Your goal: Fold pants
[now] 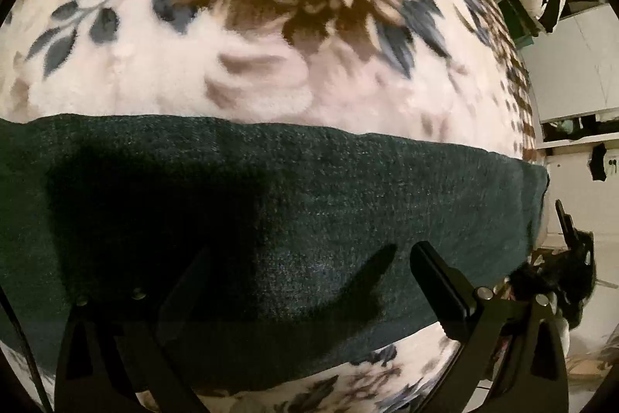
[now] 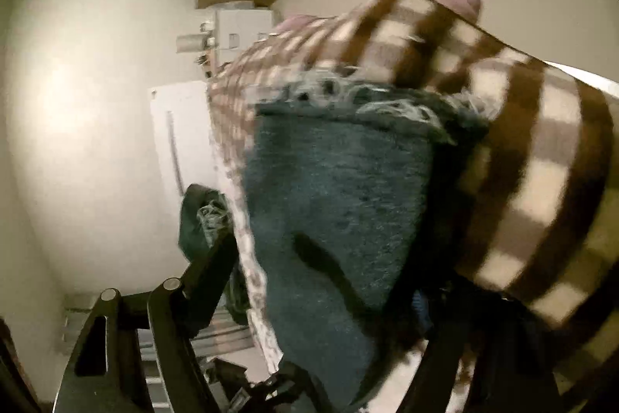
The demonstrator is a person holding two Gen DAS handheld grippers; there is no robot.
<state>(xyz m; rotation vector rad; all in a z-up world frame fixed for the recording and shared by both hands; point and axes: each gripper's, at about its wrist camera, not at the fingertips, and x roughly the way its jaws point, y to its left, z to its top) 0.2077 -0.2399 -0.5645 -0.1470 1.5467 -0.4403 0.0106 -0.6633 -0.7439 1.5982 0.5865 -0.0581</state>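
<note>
The pants point(image 1: 309, 204) are seen in the left wrist view as a long, dark green band laid flat across a floral blanket point(image 1: 271, 45) — apparently on a bed, though its frame is not shown. The band looks narrow and even-edged, so the legs are judged to be already laid one over the other lengthwise. No crosswise fold is visible in this view.

The left hand-held gripper point(image 1: 301, 269) is held just above the near part of the fabric with its fingers spread wide. Nothing is pinched between them, and a shadow is cast on the cloth beneath.

In the right wrist view, a frayed hem point(image 2: 359, 99) is seen at the far end of the green cloth, lying against a brown-and-cream checked blanket point(image 2: 522, 161). The picture is blurred. The right hand-held gripper point(image 2: 329, 297) has cloth running between its fingers, but the right finger is hidden in shadow, so whether the jaws are pressed on the fabric cannot be told.

The task is judged to be about half done: the lengthwise stage appears complete — the crosswise folding, hem toward waistband, is left. A second green piece point(image 2: 205, 215) hangs off the edge beyond the left finger; its connection cannot be told.
</note>
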